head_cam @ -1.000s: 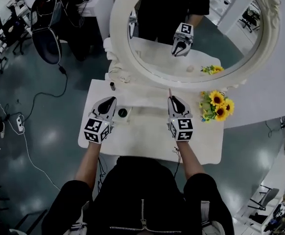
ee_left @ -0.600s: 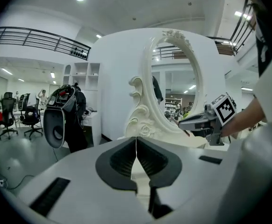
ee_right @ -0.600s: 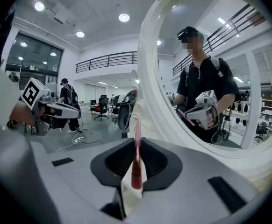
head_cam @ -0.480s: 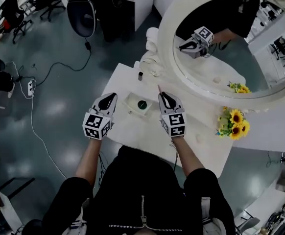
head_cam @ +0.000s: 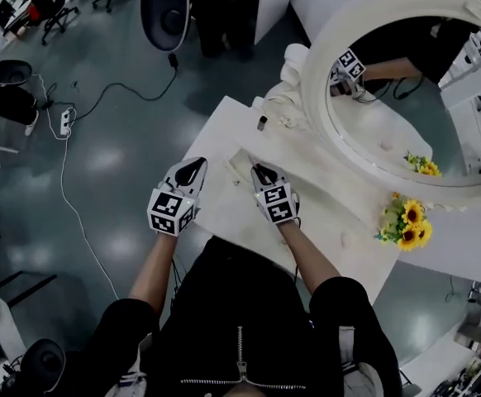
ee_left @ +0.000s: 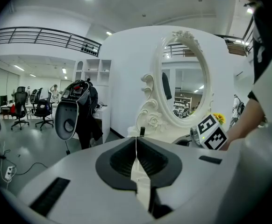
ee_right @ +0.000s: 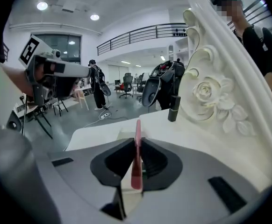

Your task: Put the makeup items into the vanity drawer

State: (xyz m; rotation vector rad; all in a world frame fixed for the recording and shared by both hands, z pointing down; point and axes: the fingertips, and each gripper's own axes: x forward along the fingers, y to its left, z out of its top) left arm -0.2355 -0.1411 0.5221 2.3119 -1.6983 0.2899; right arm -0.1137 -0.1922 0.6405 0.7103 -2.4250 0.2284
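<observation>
My right gripper (head_cam: pixel 258 170) is shut on a thin pink makeup stick (ee_right: pixel 137 148), which stands upright between the jaws over the left part of the white vanity top (head_cam: pixel 224 213). Just beyond its tips a low white box (ee_right: pixel 125 134) shows, its inside hidden. My left gripper (head_cam: pixel 197 165) hovers at the vanity's left edge, jaws shut with nothing between them (ee_left: pixel 136 146). A small dark bottle (head_cam: pixel 261 123) (ee_right: pixel 174 108) stands at the foot of the mirror frame.
The big oval mirror (head_cam: pixel 406 106) with its carved white frame (ee_right: pixel 211 97) rises at the back right. Sunflowers (head_cam: pixel 406 222) stand at the right. Left of the vanity are bare floor, cables (head_cam: pixel 67 122) and an office chair (head_cam: pixel 164 11).
The head view has swung round. Both grippers have moved toward the vanity's left end; the small white box with the green compact, seen earlier between them, is now hidden by the right gripper.
</observation>
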